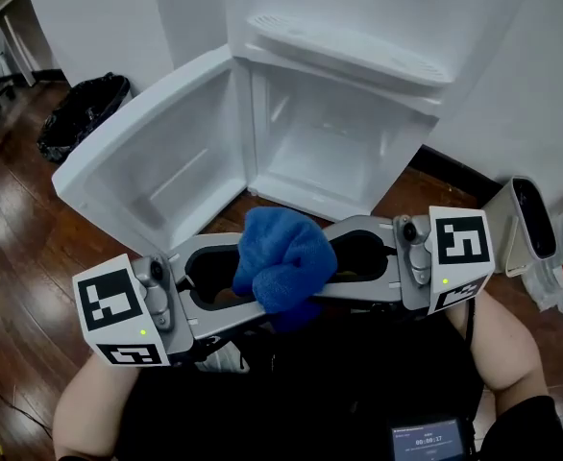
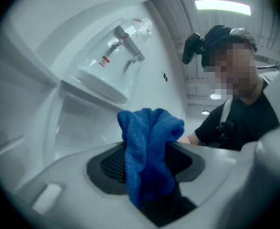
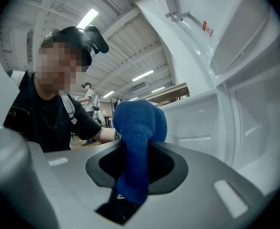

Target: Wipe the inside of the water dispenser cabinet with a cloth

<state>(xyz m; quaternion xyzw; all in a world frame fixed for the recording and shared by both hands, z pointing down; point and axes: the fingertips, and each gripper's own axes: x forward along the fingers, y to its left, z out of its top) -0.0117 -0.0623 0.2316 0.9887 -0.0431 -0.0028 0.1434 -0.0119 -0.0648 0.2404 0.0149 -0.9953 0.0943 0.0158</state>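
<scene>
Wiping not yet begun: left claw (image 2: 147, 163) and right claw (image 3: 133, 163) both clamp the bunched blue terry cloth (image 1: 281, 257), which likely goes next into the open white cabinet (image 1: 330, 152).

Cloth (image 1: 283, 262): blue, terry-like pile, bunched into a loose wad. It was held off the floor in front of the cabinet, pinched from both sides, with the left gripper (image 1: 257, 281) and right gripper (image 1: 325, 257) each closed on a fold. A rounded lump stood above the jaws and a tail hung below.

Cabinet (image 1: 330, 142): white, low compartment of the water dispenser, under the tap ledge. The inside was bare with smooth walls. The door (image 1: 157, 161) was swung wide to the left, its moulded inner face showing. Cloth and cabinet were near each other, not touching.
</scene>
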